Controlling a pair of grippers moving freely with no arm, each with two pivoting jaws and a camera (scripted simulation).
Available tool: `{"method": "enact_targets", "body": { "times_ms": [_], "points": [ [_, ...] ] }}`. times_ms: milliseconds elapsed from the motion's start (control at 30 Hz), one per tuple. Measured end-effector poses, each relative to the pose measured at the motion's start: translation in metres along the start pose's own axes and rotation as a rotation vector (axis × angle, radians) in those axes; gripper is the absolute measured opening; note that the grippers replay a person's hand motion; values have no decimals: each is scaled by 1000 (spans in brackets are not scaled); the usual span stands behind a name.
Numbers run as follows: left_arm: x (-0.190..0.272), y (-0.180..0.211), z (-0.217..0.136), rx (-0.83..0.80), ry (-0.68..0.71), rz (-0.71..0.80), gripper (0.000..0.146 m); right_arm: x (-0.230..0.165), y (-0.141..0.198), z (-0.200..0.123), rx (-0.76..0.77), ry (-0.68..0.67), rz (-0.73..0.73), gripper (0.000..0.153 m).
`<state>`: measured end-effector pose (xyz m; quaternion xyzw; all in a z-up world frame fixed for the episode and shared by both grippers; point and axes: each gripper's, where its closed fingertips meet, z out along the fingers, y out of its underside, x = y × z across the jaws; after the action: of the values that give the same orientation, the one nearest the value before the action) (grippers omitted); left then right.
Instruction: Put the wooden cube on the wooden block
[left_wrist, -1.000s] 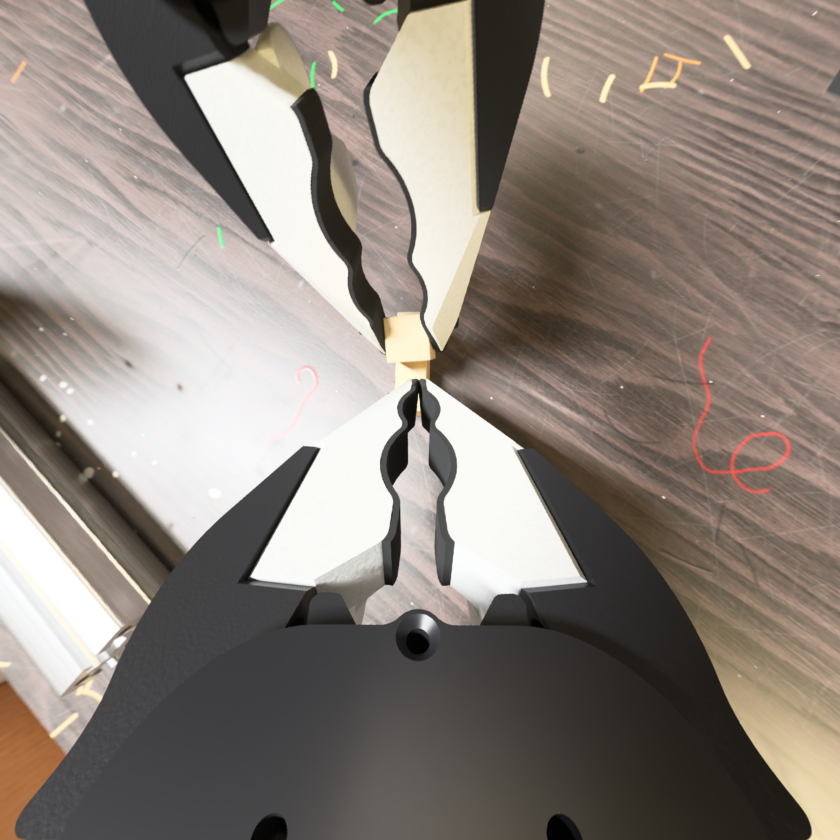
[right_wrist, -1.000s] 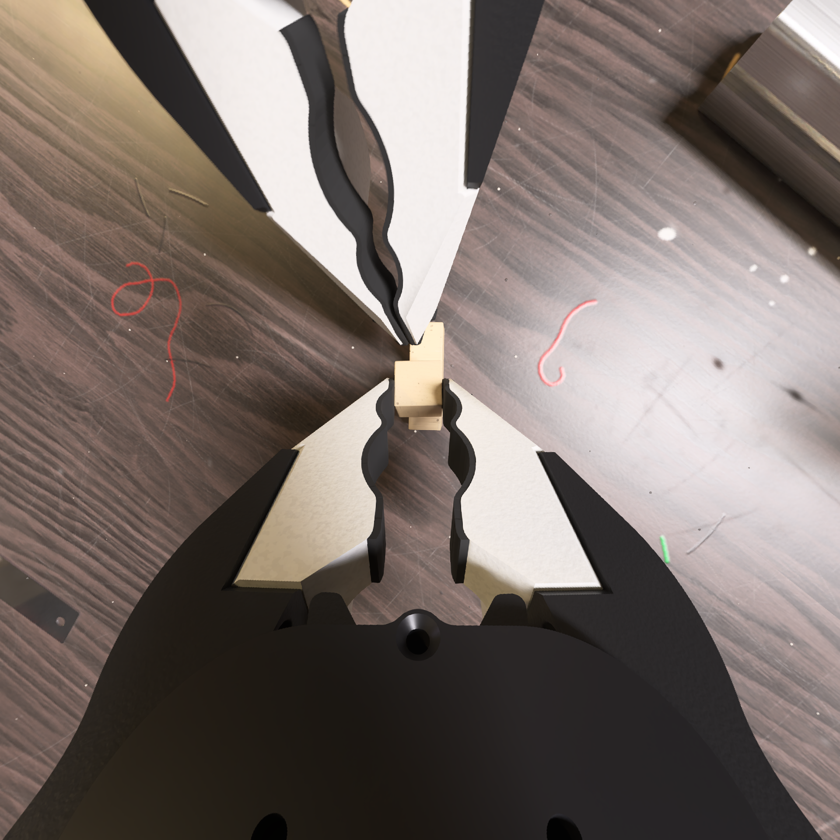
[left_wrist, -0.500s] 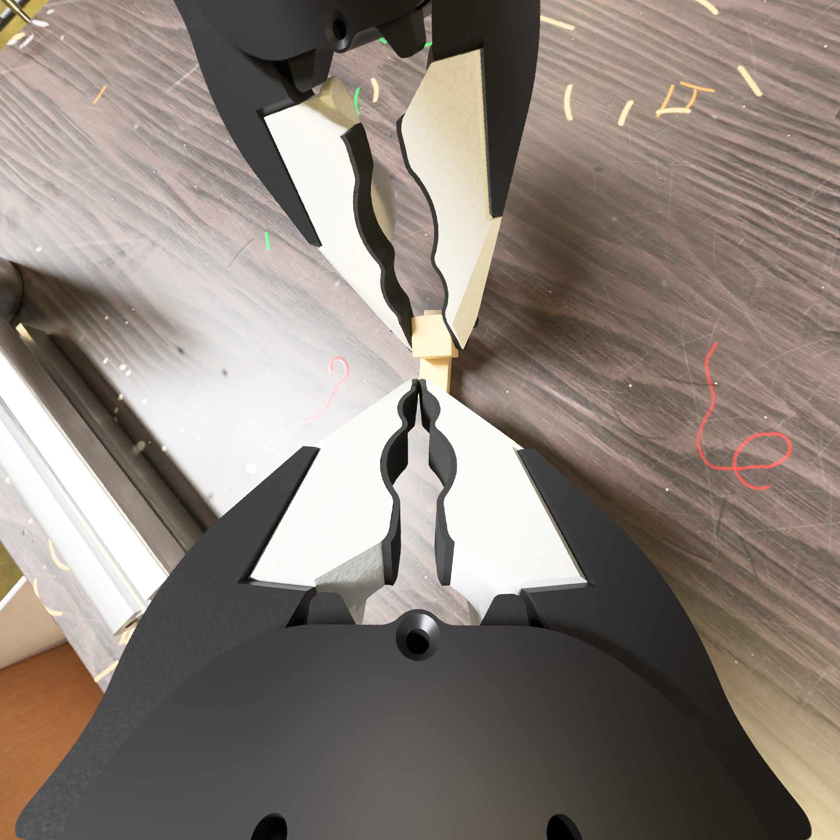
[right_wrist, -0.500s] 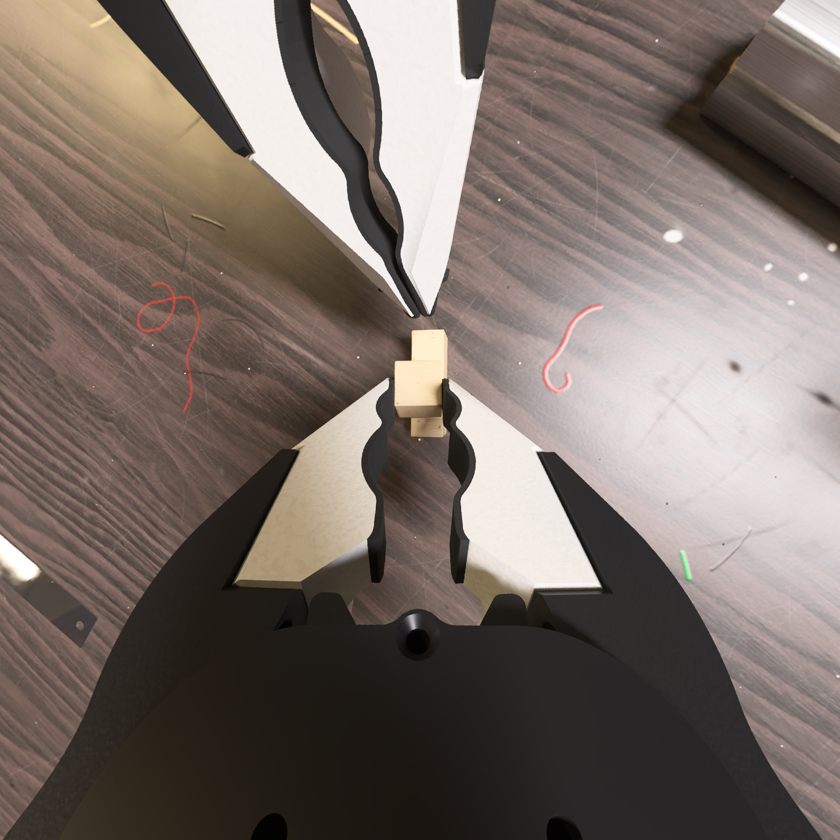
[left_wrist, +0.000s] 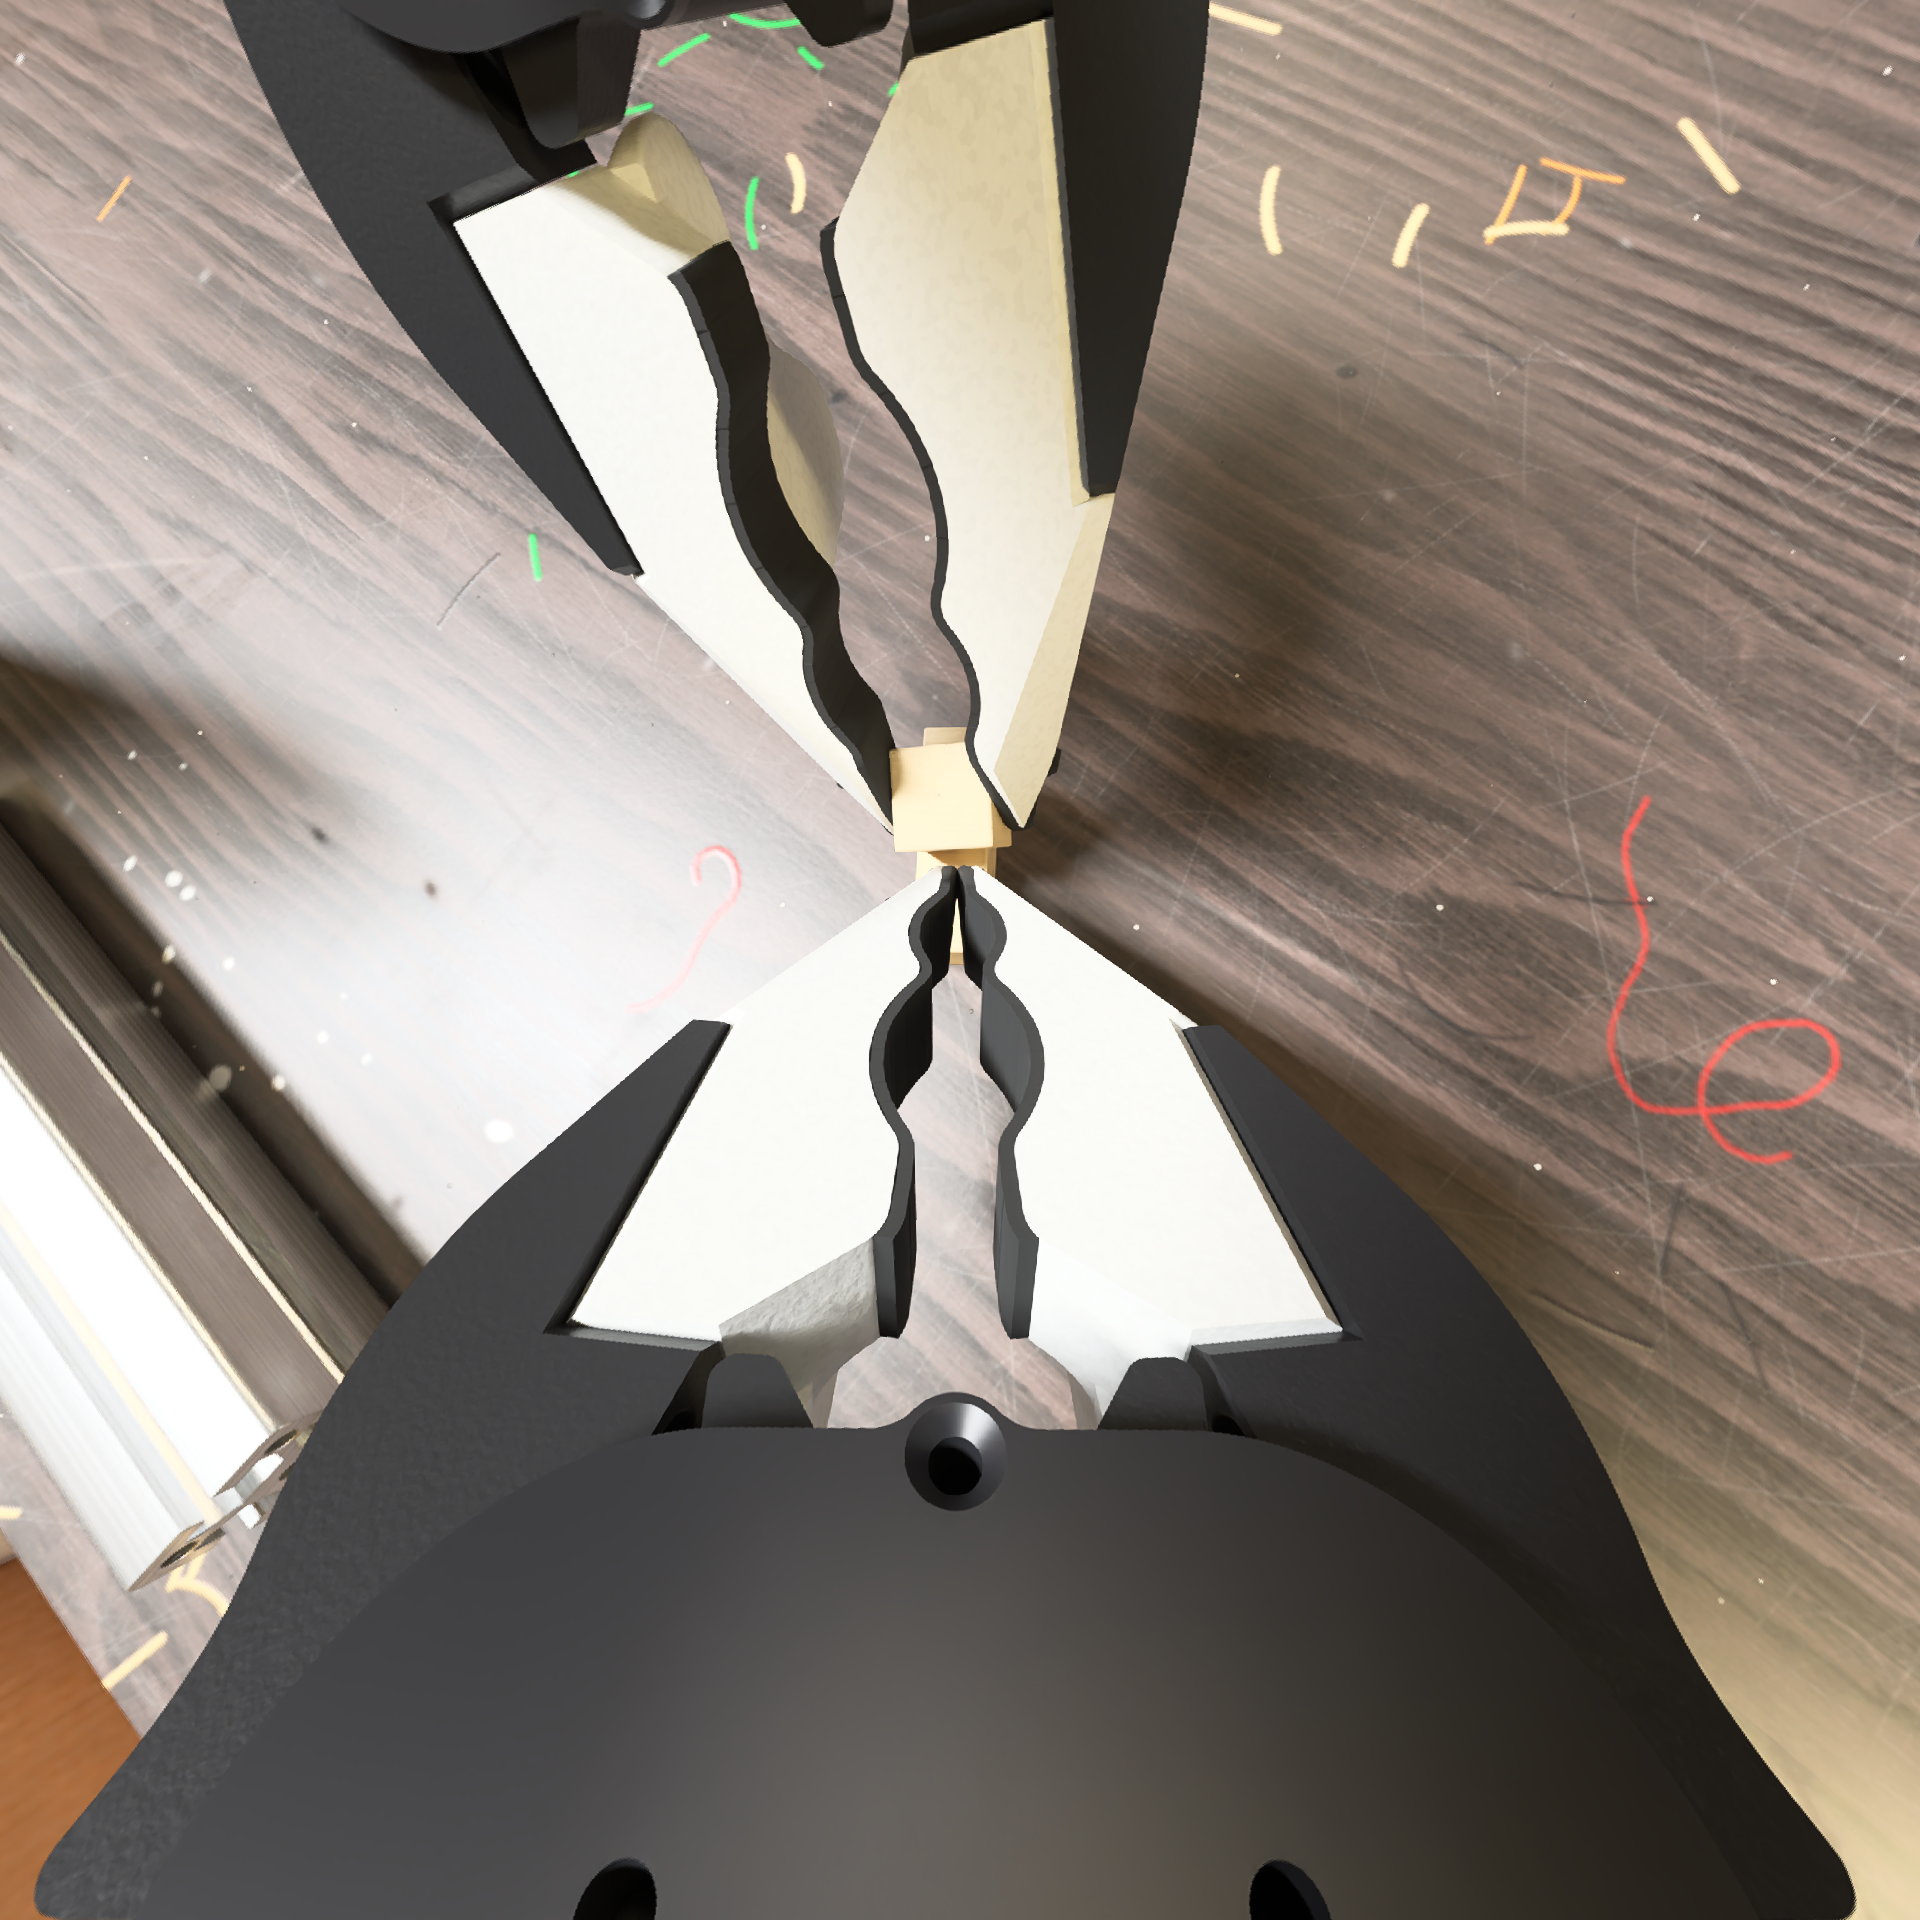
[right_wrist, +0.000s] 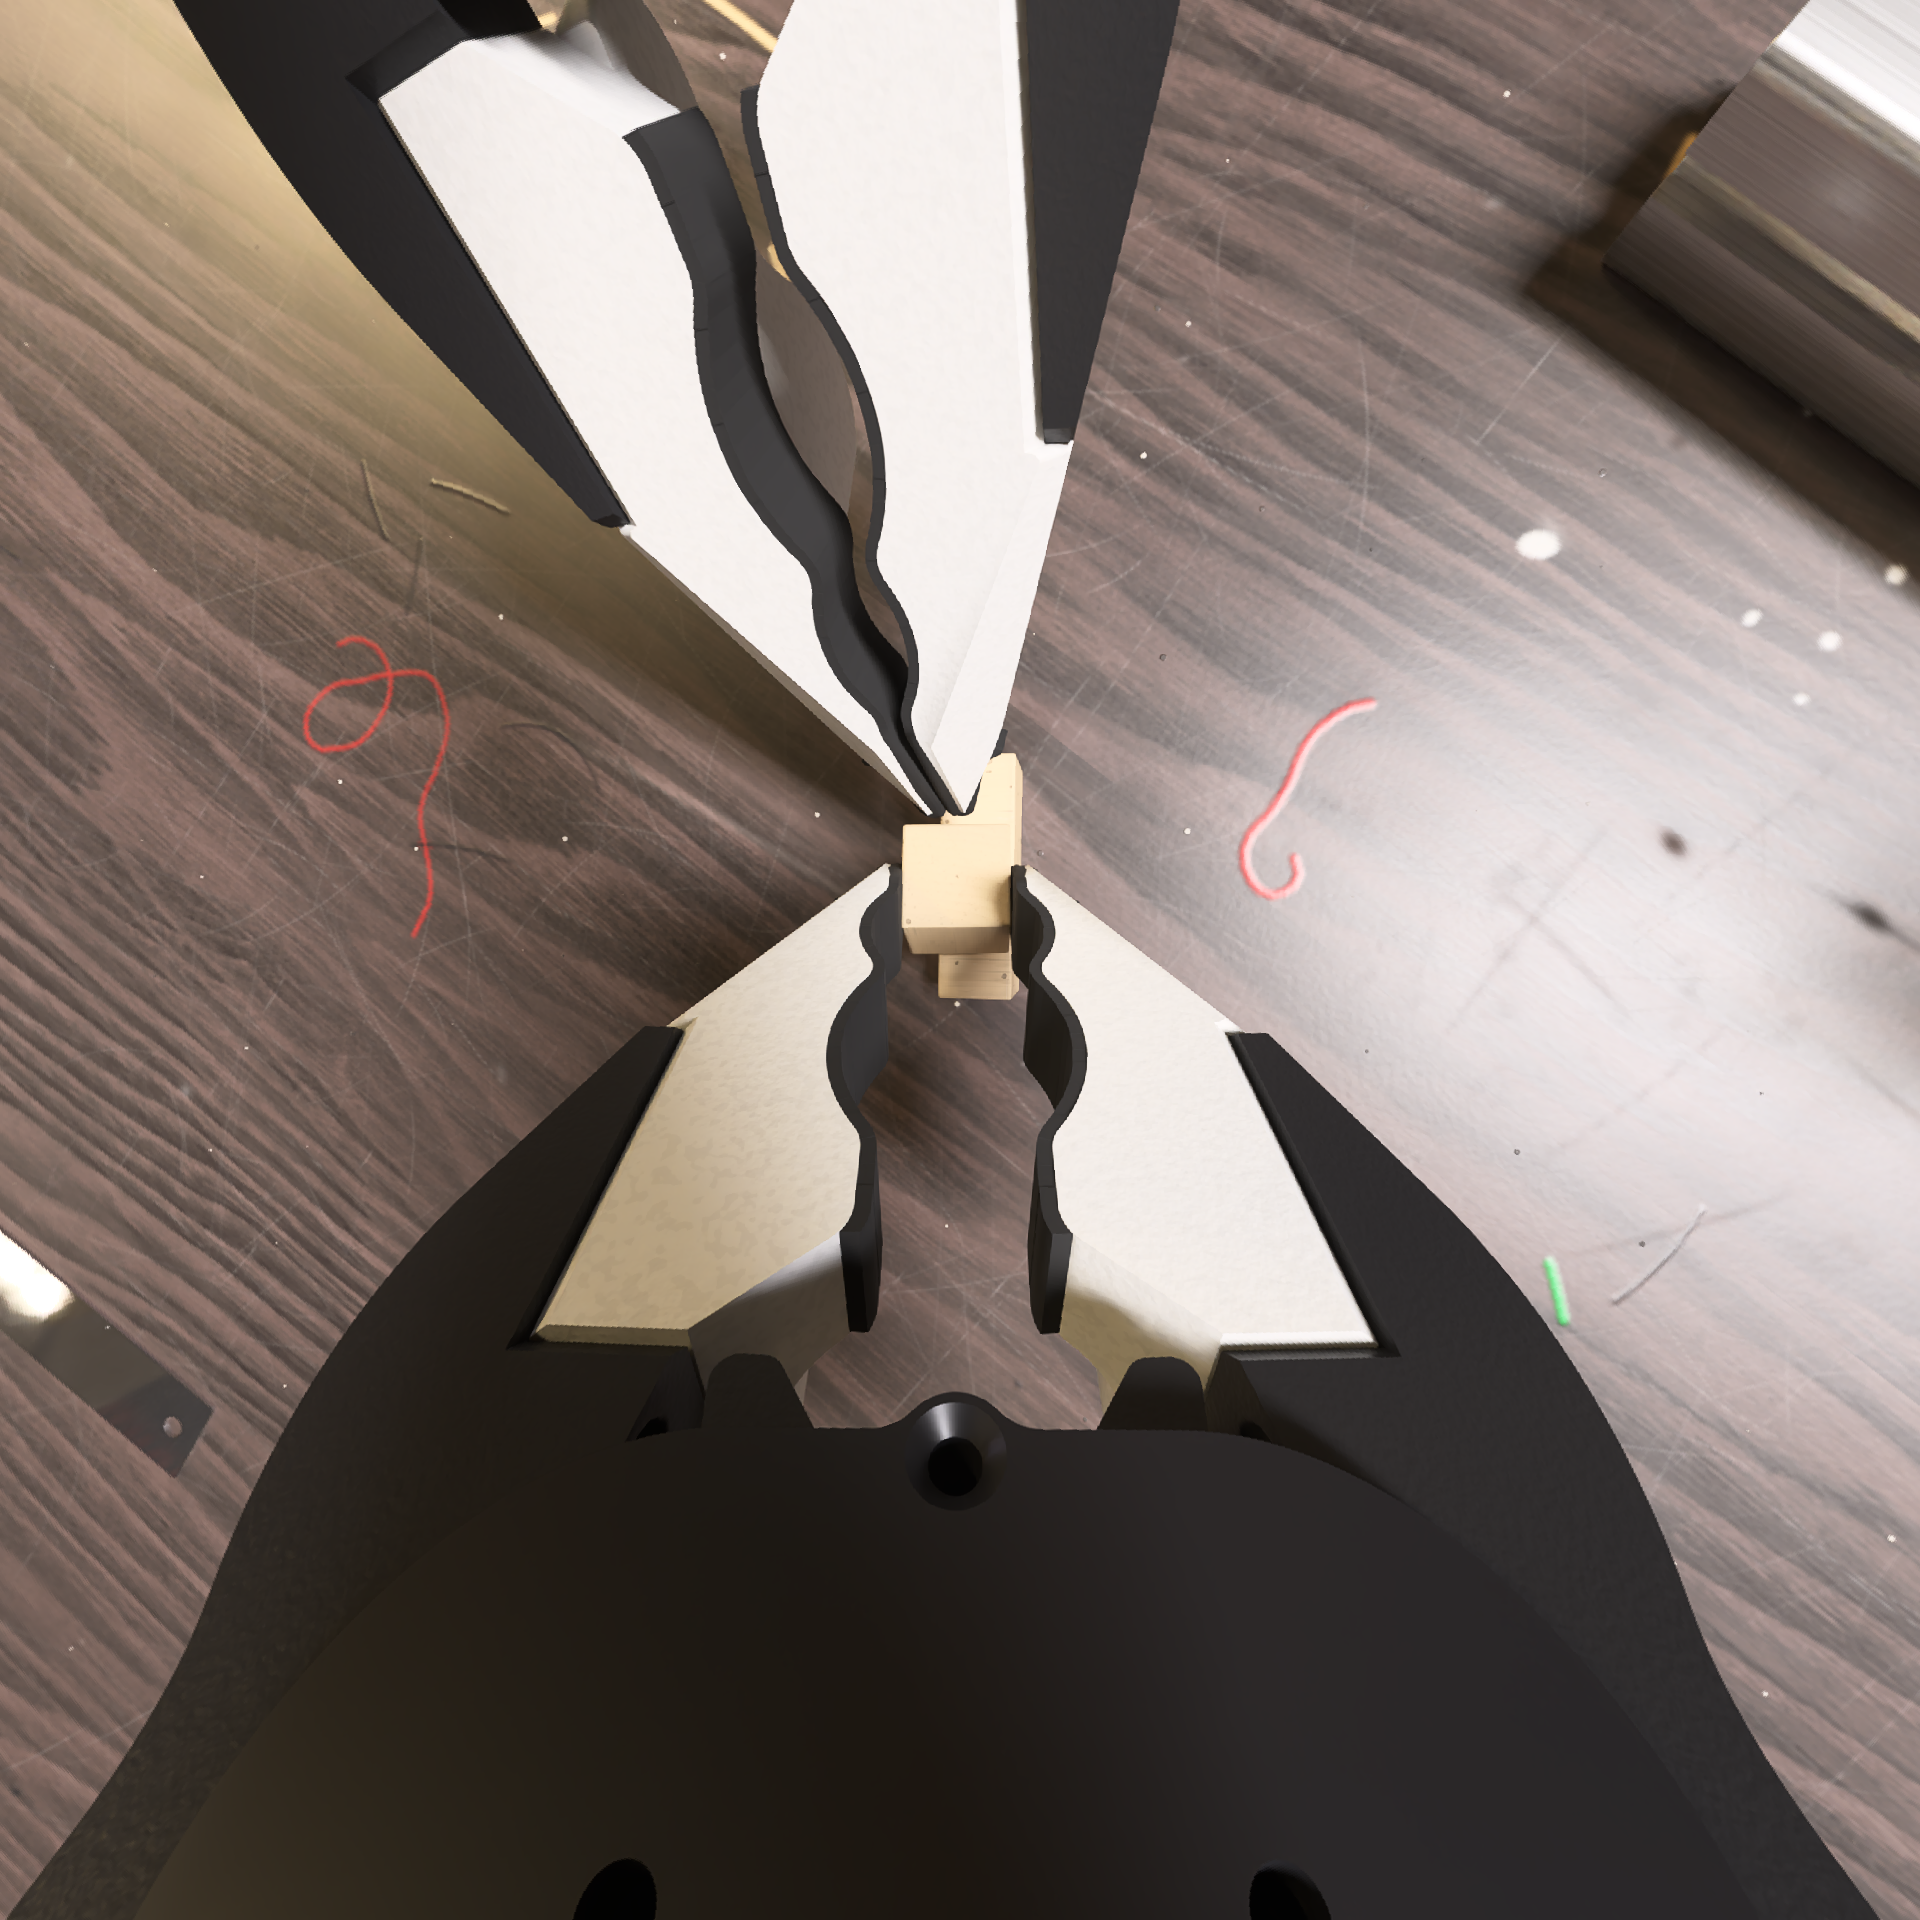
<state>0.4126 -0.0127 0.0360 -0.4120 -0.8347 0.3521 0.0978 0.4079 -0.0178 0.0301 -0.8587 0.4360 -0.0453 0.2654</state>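
A small pale wooden cube (right_wrist: 954, 883) is held between the fingertips of my right gripper (right_wrist: 956, 896), which is shut on it. The cube is over a narrow wooden block (right_wrist: 977, 977) lying on the dark wood table; the block's ends stick out from under the cube on both sides. I cannot tell if cube and block touch. My left gripper (left_wrist: 954, 883) is shut and empty, its tips just short of the block (left_wrist: 961, 857). In the left wrist view the right gripper (left_wrist: 940, 805) comes in from the top with the cube (left_wrist: 933, 795). The left gripper (right_wrist: 943, 805) faces it.
A metal rail (left_wrist: 104, 1299) runs along the table's left side in the left wrist view and shows at the upper right in the right wrist view (right_wrist: 1818, 208). Red thread squiggles (left_wrist: 1704, 1070) (right_wrist: 1288, 810), green and orange marks lie flat on the table.
The left gripper, still shut, pulled back from the block half a second ago and has come close to it again. The right gripper keeps the cube over the block.
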Motion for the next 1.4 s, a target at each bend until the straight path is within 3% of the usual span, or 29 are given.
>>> {"method": "enact_targets", "body": {
  "times_ms": [633, 767, 967, 1100, 1400],
  "points": [
    [7, 5, -6, -114, 30, 19, 0, 0, -3, 1, 19, -2, 7, 20],
    [2, 10, -18, -88, 8, -23, 0, 2, -2, 2, 16, 1, 7, 35],
    [-7, 8, -20, -78, -82, 9, 0, 6, -4, -6, 31, 6, 21, 31],
    [-8, 11, -14, -101, -102, 29, 0, 10, -11, -15, 144, 2, 60, 29],
    [-8, 12, -11, -108, -109, 38, 0, 3, -11, -2, 165, 12, 17, 20]
  ]
}}
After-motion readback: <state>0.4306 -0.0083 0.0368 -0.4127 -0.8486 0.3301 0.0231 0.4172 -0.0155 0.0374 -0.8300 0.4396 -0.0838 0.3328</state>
